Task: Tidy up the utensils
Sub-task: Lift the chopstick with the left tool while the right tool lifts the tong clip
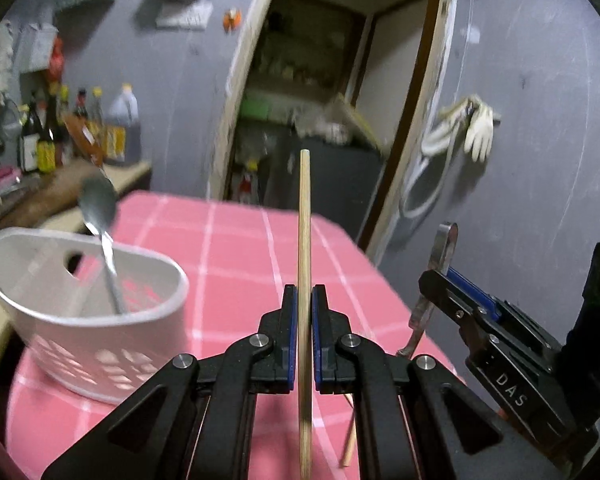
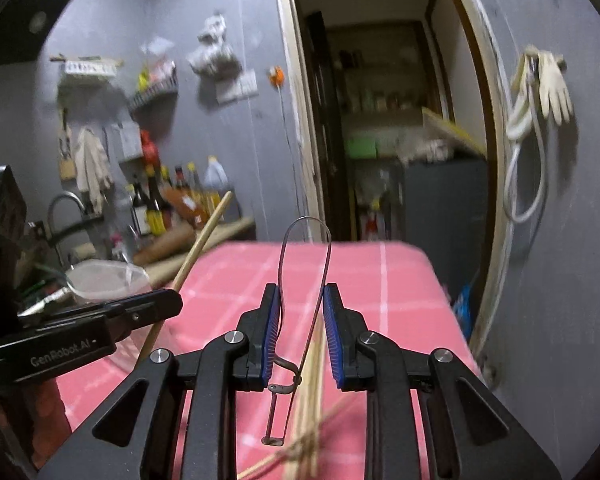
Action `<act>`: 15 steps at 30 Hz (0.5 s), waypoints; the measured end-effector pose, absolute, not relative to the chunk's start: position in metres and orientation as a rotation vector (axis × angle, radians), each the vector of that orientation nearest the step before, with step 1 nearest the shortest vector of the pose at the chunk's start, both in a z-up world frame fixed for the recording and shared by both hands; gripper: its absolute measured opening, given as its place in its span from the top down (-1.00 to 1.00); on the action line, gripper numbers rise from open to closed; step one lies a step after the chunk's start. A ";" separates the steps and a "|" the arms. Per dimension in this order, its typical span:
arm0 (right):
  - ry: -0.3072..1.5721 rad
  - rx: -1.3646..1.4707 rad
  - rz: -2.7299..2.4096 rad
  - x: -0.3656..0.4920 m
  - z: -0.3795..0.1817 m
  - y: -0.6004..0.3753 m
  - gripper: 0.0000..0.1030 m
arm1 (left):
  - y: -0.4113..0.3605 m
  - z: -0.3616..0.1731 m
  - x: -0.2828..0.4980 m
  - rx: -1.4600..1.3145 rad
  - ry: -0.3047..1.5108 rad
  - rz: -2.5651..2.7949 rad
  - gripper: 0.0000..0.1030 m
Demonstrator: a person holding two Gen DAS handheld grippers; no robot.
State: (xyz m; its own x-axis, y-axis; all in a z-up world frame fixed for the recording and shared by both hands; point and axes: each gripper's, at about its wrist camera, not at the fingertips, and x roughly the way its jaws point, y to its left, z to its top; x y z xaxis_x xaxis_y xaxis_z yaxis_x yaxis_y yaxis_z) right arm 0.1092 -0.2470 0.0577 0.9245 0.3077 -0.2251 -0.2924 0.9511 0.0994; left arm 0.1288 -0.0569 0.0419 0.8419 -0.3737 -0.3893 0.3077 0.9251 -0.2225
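Left jaws: your left gripper (image 1: 304, 308) is clamped on a wooden chopstick (image 1: 304, 280), long axis upright, tip pointing away.
Right jaws: your right gripper (image 2: 302, 312) pinches a metal peeler (image 2: 300, 304), loop end forward.
Basket: white basket (image 1: 100, 344) at left on the pink tablecloth (image 1: 240, 248), spoon (image 1: 100, 216) standing inside.
Table: more chopsticks (image 2: 308, 432) lie below your right gripper.

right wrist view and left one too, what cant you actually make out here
- Chopsticks on the table, right wrist view: motion-blurred, count unclear.
- Metal peeler in the right gripper: its blade end is small and blurred in both views.
- White basket, left wrist view: its left side is cut off by the frame edge; spoon blurred.
- Chopstick in the left gripper: its lower end runs off the bottom edge.
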 end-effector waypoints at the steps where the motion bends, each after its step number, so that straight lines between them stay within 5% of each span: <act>1: 0.221 0.060 0.315 0.107 0.064 -0.243 0.62 | -0.053 0.048 0.126 -0.160 0.417 -0.356 0.92; 15: -0.009 0.049 0.484 0.103 0.140 -0.169 0.62 | 0.054 0.126 0.114 -0.181 0.129 -0.177 0.92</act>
State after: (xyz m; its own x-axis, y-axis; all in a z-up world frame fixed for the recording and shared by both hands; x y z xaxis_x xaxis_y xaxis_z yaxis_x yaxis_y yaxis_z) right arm 0.1027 -0.1694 0.1404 0.8851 0.4651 0.0199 -0.4655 0.8839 0.0450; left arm 0.1135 0.0543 0.1258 0.9761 -0.1865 -0.1113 0.1633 0.9682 -0.1898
